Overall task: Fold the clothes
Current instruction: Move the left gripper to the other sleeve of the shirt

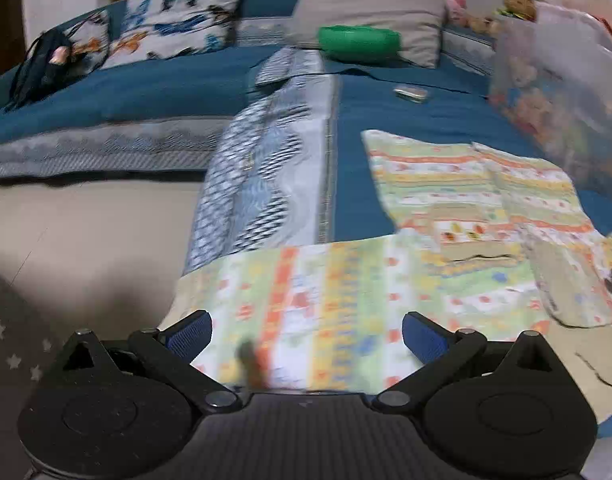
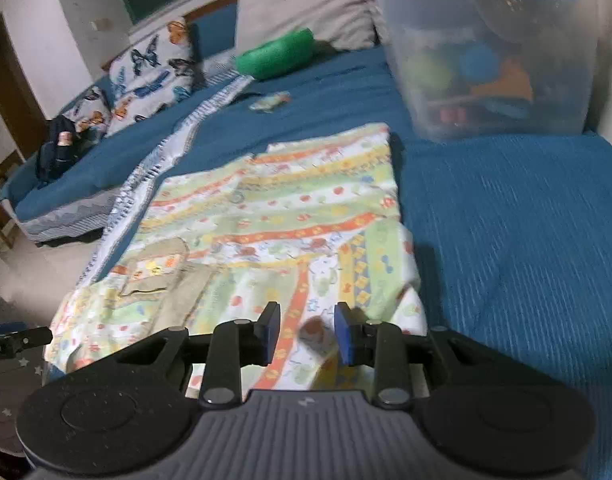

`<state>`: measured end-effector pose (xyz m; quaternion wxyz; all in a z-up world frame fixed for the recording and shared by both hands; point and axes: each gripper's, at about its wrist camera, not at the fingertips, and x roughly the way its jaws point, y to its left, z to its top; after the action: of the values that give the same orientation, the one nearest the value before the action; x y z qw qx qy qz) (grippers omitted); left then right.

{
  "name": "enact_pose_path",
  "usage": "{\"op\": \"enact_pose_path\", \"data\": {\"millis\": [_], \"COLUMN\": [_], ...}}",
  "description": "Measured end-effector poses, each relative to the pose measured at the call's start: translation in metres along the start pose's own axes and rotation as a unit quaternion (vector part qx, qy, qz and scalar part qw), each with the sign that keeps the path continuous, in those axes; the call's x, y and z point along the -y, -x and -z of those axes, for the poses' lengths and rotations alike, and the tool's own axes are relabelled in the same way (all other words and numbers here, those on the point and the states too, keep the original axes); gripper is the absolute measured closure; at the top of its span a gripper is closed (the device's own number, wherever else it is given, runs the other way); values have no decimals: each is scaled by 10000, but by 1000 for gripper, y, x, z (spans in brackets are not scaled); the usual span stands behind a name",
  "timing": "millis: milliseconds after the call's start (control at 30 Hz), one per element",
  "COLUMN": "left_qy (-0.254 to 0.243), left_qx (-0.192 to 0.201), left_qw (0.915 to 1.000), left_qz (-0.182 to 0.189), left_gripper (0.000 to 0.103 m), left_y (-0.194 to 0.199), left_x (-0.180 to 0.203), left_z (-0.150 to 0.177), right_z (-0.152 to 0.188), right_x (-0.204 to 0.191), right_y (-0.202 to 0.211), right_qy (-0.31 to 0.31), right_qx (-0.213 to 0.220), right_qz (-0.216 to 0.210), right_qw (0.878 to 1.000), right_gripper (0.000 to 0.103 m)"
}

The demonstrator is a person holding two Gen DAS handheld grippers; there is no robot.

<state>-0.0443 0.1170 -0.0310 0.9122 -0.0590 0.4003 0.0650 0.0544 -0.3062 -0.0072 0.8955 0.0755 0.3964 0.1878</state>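
A child's garment (image 1: 446,264) with green, orange and yellow printed stripes lies spread on the blue bedspread (image 1: 406,112); it also shows in the right wrist view (image 2: 290,216). A beige pocket (image 2: 154,272) sits on its left part. My left gripper (image 1: 306,336) is wide open just over the garment's near left edge, with nothing between the fingers. My right gripper (image 2: 306,332) is open about half way, over the garment's near right part, with cloth below the blue pads (image 2: 272,332) and not pinched.
A clear plastic bin (image 2: 486,60) of toys stands on the bed at the right. A green roll (image 2: 274,56), a butterfly pillow (image 2: 150,76) and a grey pillow (image 1: 370,12) lie at the back. A dark bag (image 2: 58,152) sits far left. The floor (image 1: 86,248) lies left of the bed.
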Motion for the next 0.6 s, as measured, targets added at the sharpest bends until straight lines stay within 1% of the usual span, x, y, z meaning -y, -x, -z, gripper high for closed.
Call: {"op": "enact_pose_path", "data": {"millis": [67,133,200,267,333,433,600], "left_qy": [123,191,236,275,294,357,555], "left_qx": [-72,-91,-90,-108,-126,-148,-231], "left_qw": [9999,9997,9996,9995,9994,9991,9979], "left_qz": [-65,-94,-110,-119,-140,-164,-230], "left_gripper": [1,1,0,0,0,0,0], "left_y": [-4,-6,-8,-9,-10,-12,-15], "left_x": [-7,-11,-12,-13,-14,-16,-24], "left_z": [0,0,1,2,2,3,5], "right_z": [2,5,8,8,7,6,6], "right_x": [-3,-6,-9,-10,-13,-20,-25], "right_y": [-2,-8,-10,-9,-7,-7,-8], "right_qy": [80,189,247,271,328,523,594], "right_qx": [-46,-167,-193,-156,-131,-175,-178], "right_qz": [-5,119,202,204,175,227,202], "right_qw": [10000,9996,9993,9993,9992,9982,9979], "right_gripper": [74,74,73,71,65,64,61]}}
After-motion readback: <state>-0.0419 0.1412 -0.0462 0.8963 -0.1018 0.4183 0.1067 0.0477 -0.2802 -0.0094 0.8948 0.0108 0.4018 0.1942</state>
